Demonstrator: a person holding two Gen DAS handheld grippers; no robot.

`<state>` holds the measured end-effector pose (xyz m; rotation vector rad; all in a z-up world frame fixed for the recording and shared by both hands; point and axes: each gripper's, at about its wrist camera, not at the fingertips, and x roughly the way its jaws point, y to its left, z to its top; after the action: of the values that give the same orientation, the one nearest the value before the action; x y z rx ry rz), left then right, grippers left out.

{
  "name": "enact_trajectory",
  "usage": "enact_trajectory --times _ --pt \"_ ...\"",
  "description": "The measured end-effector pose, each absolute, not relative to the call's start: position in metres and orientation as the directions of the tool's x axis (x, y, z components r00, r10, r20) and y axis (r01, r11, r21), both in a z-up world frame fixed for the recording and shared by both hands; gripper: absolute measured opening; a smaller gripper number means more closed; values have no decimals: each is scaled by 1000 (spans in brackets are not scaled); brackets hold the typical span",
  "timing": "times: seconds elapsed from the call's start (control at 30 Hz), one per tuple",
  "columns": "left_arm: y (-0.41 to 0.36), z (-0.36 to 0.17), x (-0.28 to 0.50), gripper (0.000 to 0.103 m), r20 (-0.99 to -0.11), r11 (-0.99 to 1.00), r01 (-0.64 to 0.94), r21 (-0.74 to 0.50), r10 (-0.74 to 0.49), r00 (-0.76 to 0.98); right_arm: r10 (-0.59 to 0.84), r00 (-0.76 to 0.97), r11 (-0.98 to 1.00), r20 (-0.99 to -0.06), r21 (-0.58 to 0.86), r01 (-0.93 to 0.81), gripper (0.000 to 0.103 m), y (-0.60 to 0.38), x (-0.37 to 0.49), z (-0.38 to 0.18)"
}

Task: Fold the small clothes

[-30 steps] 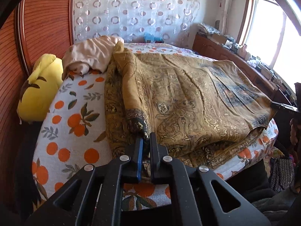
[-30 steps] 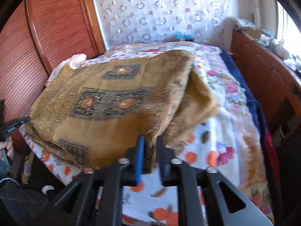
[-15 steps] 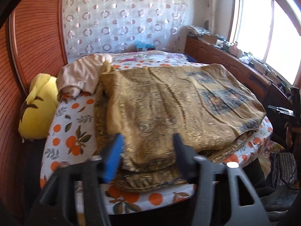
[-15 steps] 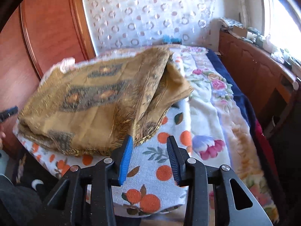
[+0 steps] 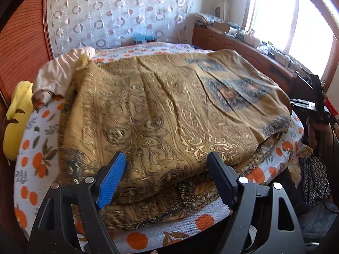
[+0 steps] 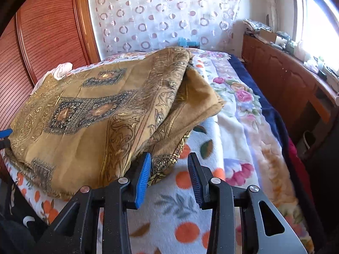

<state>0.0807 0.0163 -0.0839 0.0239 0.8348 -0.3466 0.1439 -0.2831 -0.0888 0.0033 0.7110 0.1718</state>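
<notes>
1. Left wrist view. The left gripper point(image 5: 166, 170) fills the lower centre of the frame. Its jaws stand wide and are opening, with nothing pinched between them; the near edge of the gold patterned cloth point(image 5: 169, 114) lies just beyond the pads. The cloth is folded over itself and covers most of the orange-print bedspread point(image 5: 36, 156). A beige garment point(image 5: 61, 72) and a yellow cushion point(image 5: 14, 118) sit at the left of the frame. At the right edge, part of the other tool and a hand are visible, too cropped to assess.

2. Right wrist view. The right gripper point(image 6: 169, 169) sits at lower centre, jaws partly apart and holding nothing. The cloth's fringed corner point(image 6: 163, 165) lies just beside the left pad (contact cannot be confirmed). The cloth point(image 6: 89, 114) occupies the left and centre of the frame, its layers gaping at the right-hand edge.

3. Assessment. One fold appears laid and released. In my judgement the next move calls for regripping two edges or corners, aligning the uneven layers, and folding again to a smaller packet.
</notes>
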Motion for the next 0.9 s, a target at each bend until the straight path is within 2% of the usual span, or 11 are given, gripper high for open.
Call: enact_trajectory --times 0.13,0.2,0.27,0.53,0.63,0.7,0.83,0.9 --pt "17 -93 80 80 -741 944 306 -124 -294 604 137 747 988 -650 30 -155 36 -275 147 -90" --pt "17 -96 79 80 -745 944 304 -127 -293 599 147 741 985 -656 27 -171 16 -272 146 -90" --pt "17 -97 79 80 -745 944 304 -129 -294 598 146 730 983 -667 15 -184 8 -267 144 -89" --pt "23 -98 74 80 -738 944 299 -140 -300 604 128 768 991 -628 48 -126 6 -292 89 -47" --pt "23 -98 73 80 -735 945 298 -134 -297 609 149 753 989 -640 80 -127 6 -296 72 -49" --pt "26 -98 70 80 -734 946 298 -129 -293 613 144 740 989 -658 74 -127 9 -294 72 -57" --pt "22 -97 70 80 -744 948 295 -117 -280 606 147 743 989 -653 103 -106 26 -298 81 -54" --pt "23 -94 67 80 -744 951 287 -114 -274 609 150 761 989 -631 108 -105 45 -298 84 -49"
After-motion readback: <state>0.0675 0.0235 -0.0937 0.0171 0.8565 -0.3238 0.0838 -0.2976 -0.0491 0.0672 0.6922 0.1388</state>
